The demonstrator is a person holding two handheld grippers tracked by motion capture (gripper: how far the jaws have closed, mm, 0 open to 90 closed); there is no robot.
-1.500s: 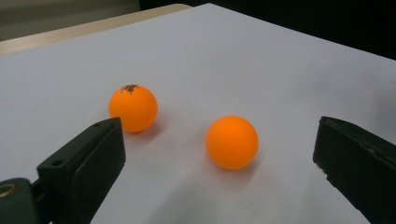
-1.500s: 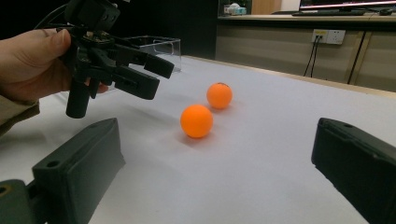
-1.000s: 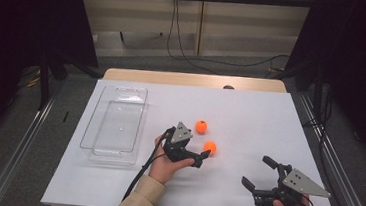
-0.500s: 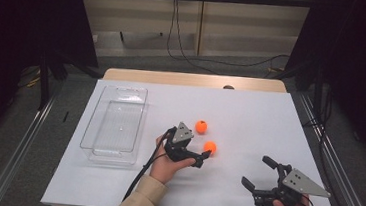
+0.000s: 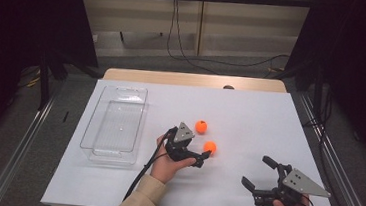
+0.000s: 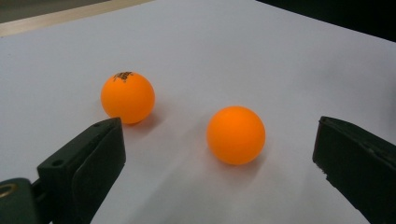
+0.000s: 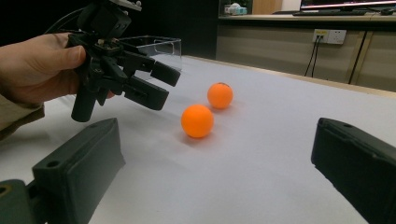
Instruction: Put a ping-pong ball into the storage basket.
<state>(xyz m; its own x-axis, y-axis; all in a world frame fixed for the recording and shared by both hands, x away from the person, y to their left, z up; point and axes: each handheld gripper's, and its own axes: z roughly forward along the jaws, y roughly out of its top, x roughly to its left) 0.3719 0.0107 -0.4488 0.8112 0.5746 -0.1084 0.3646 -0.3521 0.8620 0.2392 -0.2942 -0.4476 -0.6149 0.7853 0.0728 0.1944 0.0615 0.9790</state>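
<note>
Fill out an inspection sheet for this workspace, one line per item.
Surface: white table top, flat, with a wooden strip along its far edge.
Job's things: two orange balls; near ball lies just ahead of the left gripper, far ball bears a dark print on top. They lie apart from each other.
Clutter: clear plastic tray on the left side, nothing in it.
Grippers: left gripper open, pointed at the near ball, not touching it; right gripper open, holding nothing.
Cables: left gripper's cable trails back along the sleeve; loose wires on the floor beyond the table.
Surroundings: dark curtains on both sides, wall socket behind.
</note>
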